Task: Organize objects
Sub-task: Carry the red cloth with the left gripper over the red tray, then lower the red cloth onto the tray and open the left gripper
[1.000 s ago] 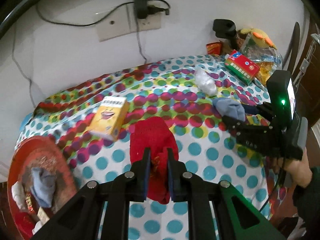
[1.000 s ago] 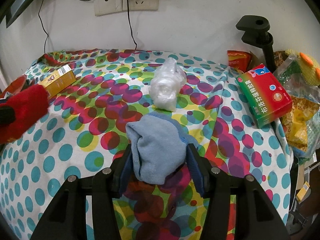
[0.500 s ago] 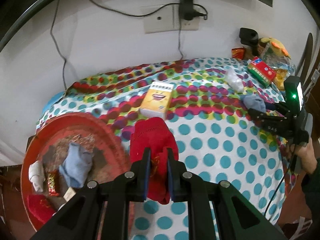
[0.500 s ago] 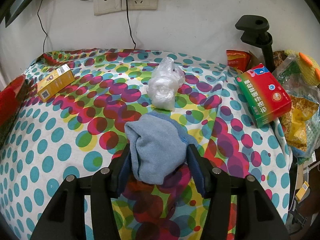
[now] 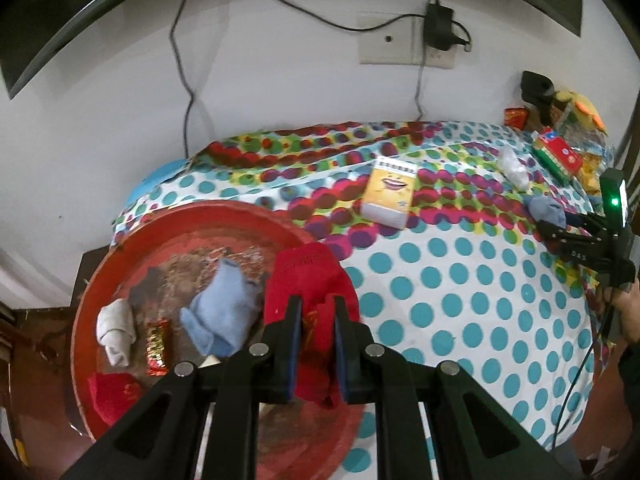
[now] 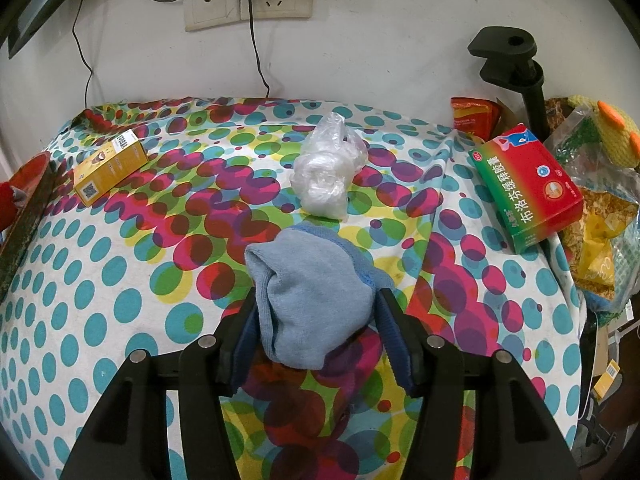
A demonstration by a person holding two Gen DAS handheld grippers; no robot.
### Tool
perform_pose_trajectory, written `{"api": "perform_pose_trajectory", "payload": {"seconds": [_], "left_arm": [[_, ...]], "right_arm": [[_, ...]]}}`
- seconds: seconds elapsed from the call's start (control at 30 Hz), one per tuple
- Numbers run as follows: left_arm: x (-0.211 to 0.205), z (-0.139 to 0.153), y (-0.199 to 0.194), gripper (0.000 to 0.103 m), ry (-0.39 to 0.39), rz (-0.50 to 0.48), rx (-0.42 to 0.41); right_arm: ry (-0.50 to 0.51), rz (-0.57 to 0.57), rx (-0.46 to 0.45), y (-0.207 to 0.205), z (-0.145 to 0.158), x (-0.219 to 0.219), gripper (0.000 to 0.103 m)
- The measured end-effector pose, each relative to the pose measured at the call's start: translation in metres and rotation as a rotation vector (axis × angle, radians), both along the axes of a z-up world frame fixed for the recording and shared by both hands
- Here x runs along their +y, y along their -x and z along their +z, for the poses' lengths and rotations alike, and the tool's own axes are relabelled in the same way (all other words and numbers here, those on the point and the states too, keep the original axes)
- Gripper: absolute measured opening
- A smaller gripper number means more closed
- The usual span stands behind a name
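Note:
My left gripper (image 5: pixel 316 304) is shut on a red sock (image 5: pixel 308 272), which hangs over the right part of a round red tray (image 5: pixel 208 216). The tray holds a light blue sock (image 5: pixel 224 312), a white rolled sock (image 5: pixel 116 332), a small red-gold packet (image 5: pixel 158 346) and another red piece (image 5: pixel 112 396). My right gripper (image 6: pixel 318 298) stands low over the dotted tablecloth, its jaws loosely flanking a blue sock (image 6: pixel 308 264) that lies on the cloth. From the left wrist view, that right gripper (image 5: pixel 560 224) is at the far right.
A yellow box (image 6: pixel 110 170) lies at the back left and a crumpled clear plastic bag (image 6: pixel 326 176) just beyond the blue sock. A red-green box (image 6: pixel 528 188), snack bags (image 6: pixel 600 220) and a black clamp stand (image 6: pixel 516 56) crowd the right edge. Cables hang from wall sockets (image 6: pixel 248 8).
My left gripper has carried the red sock leftward from above the cloth to over the red tray. The right gripper's jaws have spread a little around the blue sock; the hand stayed put.

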State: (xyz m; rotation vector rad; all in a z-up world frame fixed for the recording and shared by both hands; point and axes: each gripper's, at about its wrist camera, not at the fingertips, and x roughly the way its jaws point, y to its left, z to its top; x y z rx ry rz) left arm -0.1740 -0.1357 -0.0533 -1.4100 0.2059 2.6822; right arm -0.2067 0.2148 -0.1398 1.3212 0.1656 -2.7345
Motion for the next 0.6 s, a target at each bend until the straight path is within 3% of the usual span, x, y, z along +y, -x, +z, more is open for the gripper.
{"api": "perform_pose_trajectory", "payload": {"seconds": [0.6], "left_arm": [[-0.075,-0.013,-0.006,0.015,-0.002,0.116,-0.027]], "right_arm": [[0.000,-0.002,-0.001,0.001,-0.001,0.000,0.054]]}}
